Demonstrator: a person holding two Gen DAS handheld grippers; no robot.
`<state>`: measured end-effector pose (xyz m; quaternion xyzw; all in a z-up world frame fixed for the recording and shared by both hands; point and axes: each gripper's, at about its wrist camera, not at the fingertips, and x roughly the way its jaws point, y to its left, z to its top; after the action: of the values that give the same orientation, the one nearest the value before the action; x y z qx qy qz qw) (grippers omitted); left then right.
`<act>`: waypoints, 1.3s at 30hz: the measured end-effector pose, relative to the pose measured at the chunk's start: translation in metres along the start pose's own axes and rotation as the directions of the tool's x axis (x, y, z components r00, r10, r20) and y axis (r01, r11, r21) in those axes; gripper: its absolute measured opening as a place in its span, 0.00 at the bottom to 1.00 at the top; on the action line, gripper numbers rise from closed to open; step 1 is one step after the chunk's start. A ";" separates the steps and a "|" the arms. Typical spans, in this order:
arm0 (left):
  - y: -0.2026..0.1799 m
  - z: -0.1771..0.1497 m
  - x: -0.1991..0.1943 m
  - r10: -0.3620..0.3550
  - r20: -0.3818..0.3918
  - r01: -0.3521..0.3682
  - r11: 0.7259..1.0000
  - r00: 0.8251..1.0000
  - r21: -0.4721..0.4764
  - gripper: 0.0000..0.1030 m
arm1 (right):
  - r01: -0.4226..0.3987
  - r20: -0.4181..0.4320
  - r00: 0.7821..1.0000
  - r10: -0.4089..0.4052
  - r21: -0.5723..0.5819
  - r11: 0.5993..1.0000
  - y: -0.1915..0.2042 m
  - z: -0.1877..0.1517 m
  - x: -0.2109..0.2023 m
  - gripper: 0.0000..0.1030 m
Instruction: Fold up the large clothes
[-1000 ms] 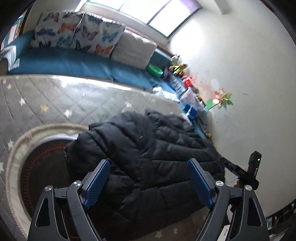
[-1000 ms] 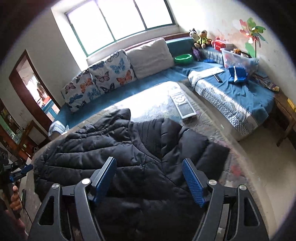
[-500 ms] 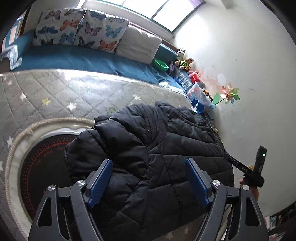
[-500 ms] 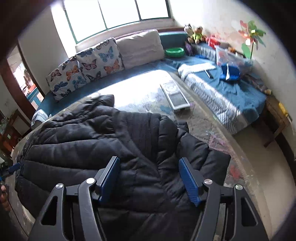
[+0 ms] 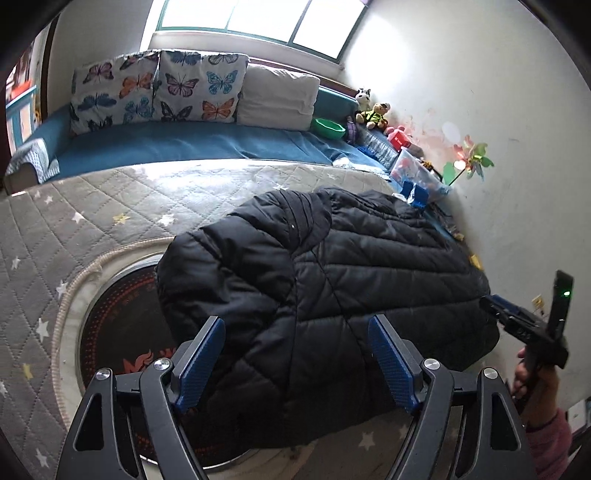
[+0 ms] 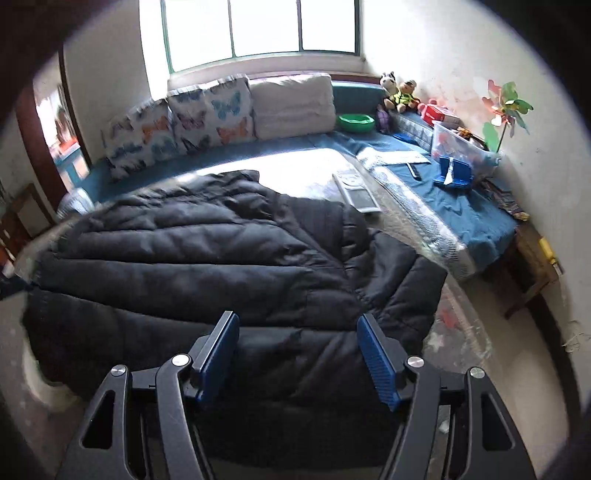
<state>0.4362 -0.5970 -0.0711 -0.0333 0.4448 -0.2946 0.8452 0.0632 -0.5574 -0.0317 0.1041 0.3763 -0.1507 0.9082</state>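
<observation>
Over quilted star mat [image 5: 110, 206], with left gripper [image 5: 295, 363] and right gripper [image 6: 297, 356] both spread and empty above black puffer jacket [image 5: 332, 280], best to lower onto near hem corners, pinch thick layers fully, then fold evenly.

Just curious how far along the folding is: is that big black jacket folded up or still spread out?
Mostly spread out. The black jacket lies wide across the grey quilt, with one sleeve laid over its body.

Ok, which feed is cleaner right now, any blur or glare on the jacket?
Left wrist view: sharp, black jacket quilting crisp, window blown out, glare on the grey quilt. Right wrist view: motion-smeared at left, butterfly cushions soft, sunlit patch washes out behind the jacket.
</observation>
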 end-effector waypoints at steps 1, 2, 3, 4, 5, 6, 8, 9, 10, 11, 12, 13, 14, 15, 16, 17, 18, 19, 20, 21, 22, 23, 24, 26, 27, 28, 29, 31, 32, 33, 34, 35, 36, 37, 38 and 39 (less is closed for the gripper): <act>-0.002 -0.003 -0.001 0.004 0.000 -0.004 1.000 1.000 0.008 0.83 | 0.008 0.011 1.000 -0.008 -0.006 1.000 0.003 -0.003 -0.002 0.71; -0.003 -0.006 -0.002 0.014 -0.001 -0.014 1.000 1.000 0.016 0.82 | 0.016 0.011 1.000 -0.015 -0.021 1.000 0.008 -0.006 -0.003 0.71; -0.004 -0.009 -0.002 0.023 -0.001 -0.023 0.999 1.000 0.027 0.82 | 0.019 0.003 1.000 -0.019 -0.030 0.999 0.011 -0.009 0.000 0.71; -0.005 -0.012 -0.003 0.034 -0.005 -0.034 0.999 0.999 0.039 0.82 | 0.021 -0.007 1.000 -0.021 -0.035 0.999 0.013 -0.012 0.003 0.71; -0.007 -0.014 -0.001 0.042 -0.008 -0.042 0.998 0.999 0.048 0.82 | 0.025 -0.013 1.000 -0.026 -0.038 0.999 0.015 -0.014 0.006 0.71; -0.008 -0.017 0.000 0.047 -0.011 -0.046 0.997 0.999 0.057 0.82 | 0.037 -0.009 0.999 -0.037 -0.038 0.999 0.017 -0.016 0.008 0.71; -0.008 -0.023 0.002 0.059 -0.021 -0.058 0.996 0.998 0.069 0.83 | 0.045 -0.002 0.999 -0.045 -0.029 0.999 0.016 -0.018 0.011 0.72; -0.008 -0.026 0.003 0.065 -0.022 -0.063 0.995 0.998 0.074 0.83 | 0.044 -0.003 0.999 -0.044 -0.024 0.999 0.015 -0.018 0.012 0.74; -0.007 -0.028 0.003 0.070 -0.024 -0.068 0.995 0.997 0.079 0.83 | 0.042 -0.005 0.999 -0.042 -0.023 0.999 0.015 -0.018 0.014 0.76; -0.007 -0.030 0.003 0.075 -0.024 -0.072 0.994 0.997 0.084 0.83 | 0.043 -0.008 0.999 -0.043 -0.027 0.999 0.016 -0.018 0.016 0.78; -0.006 -0.032 0.003 0.079 -0.024 -0.077 0.993 0.997 0.089 0.83 | 0.045 -0.007 0.999 -0.046 -0.031 0.998 0.015 -0.019 0.016 0.78; -0.006 -0.034 0.004 0.087 -0.024 -0.084 0.992 0.996 0.096 0.83 | 0.048 -0.006 0.999 -0.048 -0.039 0.998 0.016 -0.019 0.017 0.80; -0.006 -0.036 0.004 0.091 -0.025 -0.088 0.991 0.996 0.102 0.83 | 0.049 -0.004 0.999 -0.049 -0.046 0.998 0.017 -0.020 0.018 0.82; -0.006 -0.038 0.003 0.098 -0.024 -0.095 0.989 0.995 0.109 0.83 | 0.053 -0.001 0.999 -0.053 -0.051 0.997 0.018 -0.021 0.019 0.83; -0.006 -0.040 0.002 0.107 -0.023 -0.103 0.988 0.994 0.116 0.83 | 0.057 0.001 0.998 -0.057 -0.053 0.997 0.018 -0.022 0.019 0.83; -0.005 -0.042 -0.001 0.112 -0.022 -0.108 0.987 0.993 0.122 0.83 | 0.058 0.001 0.998 -0.058 -0.053 0.997 0.018 -0.023 0.018 0.83; -0.006 -0.043 -0.001 0.117 -0.019 -0.114 0.985 0.993 0.126 0.83 | 0.059 0.000 0.998 -0.059 -0.050 0.997 0.019 -0.023 0.017 0.83; -0.005 -0.044 -0.003 0.120 -0.019 -0.116 0.985 0.993 0.128 0.83 | 0.061 -0.002 0.998 -0.062 -0.045 0.997 0.019 -0.023 0.016 0.83; -0.005 -0.045 -0.005 0.121 -0.019 -0.118 0.985 0.992 0.126 0.83 | 0.064 -0.003 0.998 -0.064 -0.041 0.997 0.020 -0.024 0.015 0.83; -0.005 -0.047 -0.007 0.124 -0.015 -0.122 0.985 0.992 0.126 0.83 | 0.069 -0.001 0.998 -0.069 -0.036 0.997 0.021 -0.026 0.013 0.83; -0.005 -0.048 -0.009 0.131 -0.010 -0.129 0.983 0.991 0.130 0.83 | 0.073 0.002 0.997 -0.073 -0.035 0.997 0.022 -0.027 0.011 0.83; -0.005 -0.050 -0.011 0.139 -0.003 -0.137 0.981 0.990 0.135 0.83 | 0.077 0.004 0.997 -0.077 -0.036 0.996 0.024 -0.029 0.008 0.83; -0.006 -0.051 -0.012 0.145 0.000 -0.144 0.980 0.989 0.140 0.83 | 0.082 0.009 0.997 -0.082 -0.038 0.996 0.026 -0.031 0.005 0.83; -0.007 -0.054 -0.017 0.156 0.002 -0.155 0.976 0.988 0.151 0.83 | 0.085 0.014 0.996 -0.084 -0.041 0.996 0.030 -0.034 0.000 0.83; -0.008 -0.056 -0.019 0.161 0.004 -0.159 0.975 0.987 0.157 0.83 | 0.084 0.013 0.996 -0.083 -0.040 0.996 0.032 -0.035 -0.001 0.83; -0.010 -0.058 -0.022 0.167 0.007 -0.166 0.972 0.986 0.165 0.83 | 0.081 0.013 0.997 -0.080 -0.038 0.996 0.033 -0.037 -0.004 0.83; -0.010 -0.060 -0.024 0.167 0.009 -0.166 0.971 0.986 0.171 0.83 | 0.081 0.015 0.997 -0.081 -0.036 0.996 0.034 -0.037 -0.006 0.83; -0.014 -0.064 -0.031 0.162 0.006 -0.161 0.971 0.987 0.177 0.83 | 0.088 0.024 0.996 -0.087 -0.034 0.996 0.039 -0.042 -0.013 0.83; -0.015 -0.066 -0.033 0.163 0.006 -0.161 0.971 0.987 0.177 0.83 | 0.089 0.027 0.996 -0.088 -0.035 0.995 0.042 -0.044 -0.016 0.83; -0.016 -0.069 -0.037 0.164 0.008 -0.162 0.971 0.986 0.178 0.83 | 0.092 0.030 0.995 -0.090 -0.035 0.995 0.045 -0.046 -0.019 0.83; -0.018 -0.072 -0.041 0.168 0.017 -0.168 0.969 0.986 0.179 0.83 | 0.094 0.032 0.995 -0.093 -0.035 0.995 0.048 -0.048 -0.023 0.83; -0.020 -0.075 -0.046 0.177 0.026 -0.179 0.967 0.984 0.182 0.83 | 0.094 0.032 0.995 -0.093 -0.036 0.995 0.050 -0.049 -0.025 0.83; -0.021 -0.079 -0.051 0.189 0.036 -0.193 0.963 0.981 0.187 0.84 | 0.096 0.034 0.995 -0.095 -0.038 0.995 0.054 -0.052 -0.030 0.83; -0.023 -0.081 -0.055 0.195 0.044 -0.200 0.961 0.980 0.189 0.84 | 0.103 0.038 0.994 -0.102 -0.038 0.994 0.056 -0.055 -0.033 0.83; -0.024 -0.085 -0.061 0.201 0.055 -0.208 0.959 0.978 0.191 0.84 | 0.116 0.043 0.993 -0.114 -0.042 0.992 0.060 -0.057 -0.036 0.83; -0.025 -0.089 -0.066 0.203 0.058 -0.210 0.958 0.978 0.198 0.84 | 0.128 0.053 0.991 -0.125 -0.050 0.991 0.065 -0.061 -0.041 0.83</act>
<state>0.3272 -0.5648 -0.0684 0.0940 0.3976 -0.2479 0.8784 0.0188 -0.4703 -0.0402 0.0522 0.3635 -0.2006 0.9082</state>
